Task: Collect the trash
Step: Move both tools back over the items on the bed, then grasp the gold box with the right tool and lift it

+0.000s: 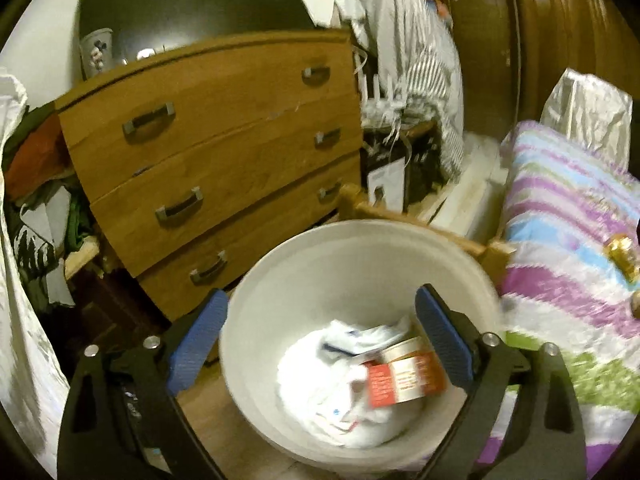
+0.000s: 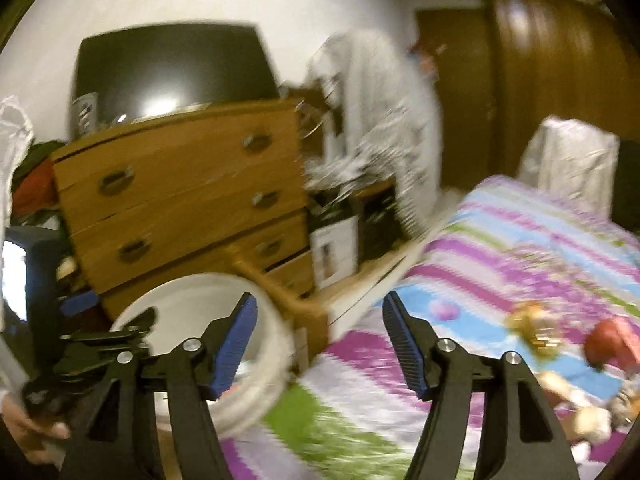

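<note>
Both claws wide, nothing gripped. Left claw [image 1: 320,332] hangs over white bin [image 1: 280,280] w/ crumpled paper + red carton [image 1: 404,380] inside; right claw [image 2: 318,344] over striped bed [image 2: 520,240] w/ blurry trash [image 2: 536,328].

The bin [image 1: 360,264] is white, holding white crumpled paper [image 1: 320,380] and a red-and-cream pack [image 1: 404,380]. At ten o'clock, the dresser [image 1: 208,152] is honey-brown wood grain with grey handles. At three o'clock, the bedspread [image 1: 568,232] is striped purple, blue, green and white. Both grippers [image 1: 320,336] [image 2: 318,344] are black with blue pads.
</note>
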Tool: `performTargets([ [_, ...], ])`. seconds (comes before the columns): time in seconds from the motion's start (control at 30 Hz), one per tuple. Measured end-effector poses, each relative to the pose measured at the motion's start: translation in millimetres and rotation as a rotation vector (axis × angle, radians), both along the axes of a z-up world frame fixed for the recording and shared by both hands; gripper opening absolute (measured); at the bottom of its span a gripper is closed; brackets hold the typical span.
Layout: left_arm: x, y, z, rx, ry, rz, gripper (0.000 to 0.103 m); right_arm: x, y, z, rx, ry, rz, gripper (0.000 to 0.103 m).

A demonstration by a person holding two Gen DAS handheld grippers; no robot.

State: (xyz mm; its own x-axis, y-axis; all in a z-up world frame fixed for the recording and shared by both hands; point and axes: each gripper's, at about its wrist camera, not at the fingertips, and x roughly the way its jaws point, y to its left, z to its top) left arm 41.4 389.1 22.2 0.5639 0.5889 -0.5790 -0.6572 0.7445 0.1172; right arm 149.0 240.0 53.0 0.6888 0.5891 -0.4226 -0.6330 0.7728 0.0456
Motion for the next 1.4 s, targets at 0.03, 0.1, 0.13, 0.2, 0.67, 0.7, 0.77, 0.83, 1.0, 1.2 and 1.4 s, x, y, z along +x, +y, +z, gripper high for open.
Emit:
performTargets([
  [0.03, -1, -9, 3, 0.005, -0.022, -0.006, 0.095, -5, -17, -1, 0.010, -0.042, -0.043, 0.071],
  [0.1, -3, -31, 7, 0.014, -0.068, -0.036, 0.097, -10, -45, -4, 0.020, -0.089, -0.099, 0.072],
  [0.13, -2, -42, 8, 0.017, -0.085, -0.056, 0.097, -11, -60, -6, 0.024, -0.105, -0.126, 0.072],
  [0.2, 0, -66, 9, 0.024, -0.118, -0.110, 0.097, -13, -98, -11, 0.038, -0.123, -0.202, 0.073],
  [0.67, 60, -221, -52, 0.005, 0.020, -0.529, 0.097, 38, -409, -84, 0.200, 0.168, -0.787, 0.077],
  [0.7, 65, -229, -57, 0.003, 0.031, -0.554, 0.097, 42, -428, -92, 0.211, 0.199, -0.815, 0.077],
  [0.77, 73, -239, -65, -0.008, 0.050, -0.591, 0.097, 53, -459, -109, 0.249, 0.268, -0.857, 0.077],
  [0.83, 83, -245, -72, -0.025, 0.060, -0.605, 0.097, 68, -487, -127, 0.318, 0.353, -0.881, 0.078],
  [1.0, 112, -248, -84, -0.051, 0.077, -0.583, 0.097, 115, -505, -151, 0.441, 0.499, -0.893, 0.079],
  [1.2, 132, -230, -105, -0.180, 0.155, -0.568, 0.097, 185, -482, -170, 0.471, 0.658, -0.946, 0.085],
  [1.4, 130, -233, -110, -0.163, 0.157, -0.578, 0.097, 213, -463, -179, 0.321, 0.595, -1.040, 0.056],
])
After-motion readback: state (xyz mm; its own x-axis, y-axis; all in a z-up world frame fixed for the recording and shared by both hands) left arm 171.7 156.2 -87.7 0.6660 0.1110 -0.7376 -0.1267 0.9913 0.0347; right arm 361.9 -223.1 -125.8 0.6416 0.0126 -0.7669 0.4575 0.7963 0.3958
